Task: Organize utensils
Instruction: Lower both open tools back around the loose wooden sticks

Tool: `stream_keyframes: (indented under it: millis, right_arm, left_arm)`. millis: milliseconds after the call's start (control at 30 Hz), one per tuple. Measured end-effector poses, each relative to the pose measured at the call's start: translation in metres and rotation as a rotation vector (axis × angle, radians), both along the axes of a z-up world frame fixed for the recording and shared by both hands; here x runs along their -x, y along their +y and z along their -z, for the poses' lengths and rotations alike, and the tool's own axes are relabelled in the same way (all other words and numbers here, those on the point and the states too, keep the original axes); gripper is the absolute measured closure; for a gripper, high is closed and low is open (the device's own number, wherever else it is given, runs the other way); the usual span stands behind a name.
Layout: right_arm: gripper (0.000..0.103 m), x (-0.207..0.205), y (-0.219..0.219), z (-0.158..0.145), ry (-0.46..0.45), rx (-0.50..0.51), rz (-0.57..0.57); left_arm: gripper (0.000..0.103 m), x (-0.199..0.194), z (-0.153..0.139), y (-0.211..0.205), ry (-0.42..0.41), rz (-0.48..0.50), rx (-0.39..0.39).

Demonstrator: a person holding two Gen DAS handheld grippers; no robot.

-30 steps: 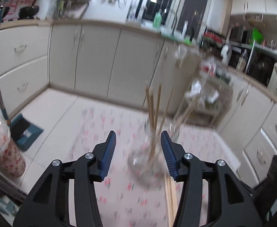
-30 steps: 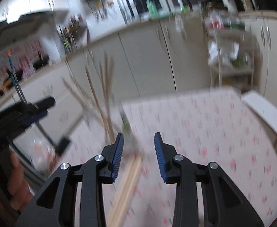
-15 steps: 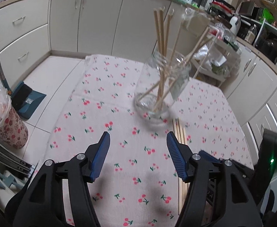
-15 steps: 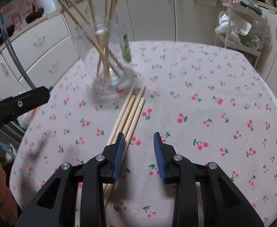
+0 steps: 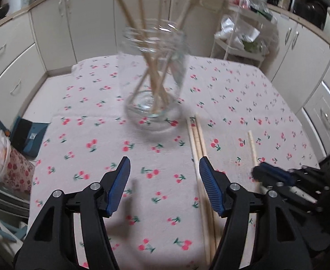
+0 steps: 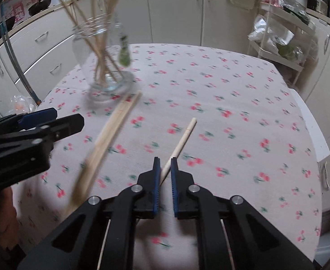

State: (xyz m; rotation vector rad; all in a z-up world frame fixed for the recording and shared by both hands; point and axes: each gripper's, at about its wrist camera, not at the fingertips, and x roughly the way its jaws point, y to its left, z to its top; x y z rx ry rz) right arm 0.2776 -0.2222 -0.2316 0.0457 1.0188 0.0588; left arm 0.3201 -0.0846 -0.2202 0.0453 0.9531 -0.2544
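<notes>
One wooden chopstick (image 6: pixel 183 140) lies alone on the cherry tablecloth (image 6: pixel 232 103), and my right gripper (image 6: pixel 165 173) pinches its near end, the two blue pads pressed tight on it; a small bunch of loose chopsticks (image 5: pixel 197 139) lies side by side just left of it, with far tips near the glass jar (image 5: pixel 153 76); the jar stands farther back on the cloth with more sticks leaning inside; my left gripper (image 5: pixel 162 180) hangs over bare cloth with its fingers spread wide and nothing between them; cream cupboards (image 5: pixel 52 29) stand behind the table.
</notes>
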Motion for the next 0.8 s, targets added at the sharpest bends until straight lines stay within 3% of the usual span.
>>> stream_keyframes:
  millis: [400, 500, 600, 633, 667, 800]
  right_arm:
    - [0.093, 0.004, -0.014, 0.001, -0.023, -0.092, 0.011]
    - [0.093, 0.005, -0.015, 0.001, -0.026, -0.099, 0.008]
    - [0.093, 0.006, -0.012, 0.001, -0.026, -0.104, -0.007]
    - [0.093, 0.007, -0.009, 0.001, -0.025, -0.103, -0.017]
    - [0.094, 0.008, -0.006, 0.001, -0.024, -0.105, -0.028]
    - [0.094, 0.009, -0.005, 0.001, -0.022, -0.128, -0.033]
  left_arm:
    - [0.043, -0.013, 0.016, -0.021, 0.023, -0.004, -0.088]
    - [0.055, -0.015, 0.018, -0.018, 0.044, -0.015, -0.063]
    - [0.064, -0.008, 0.017, -0.021, 0.031, 0.008, -0.09]
    - [0.08, -0.005, 0.018, -0.023, 0.038, 0.016, -0.114]
    - [0.088, -0.002, 0.018, -0.023, 0.039, 0.02, -0.115]
    - [0.095, 0.007, 0.016, -0.011, 0.073, 0.017, -0.076]
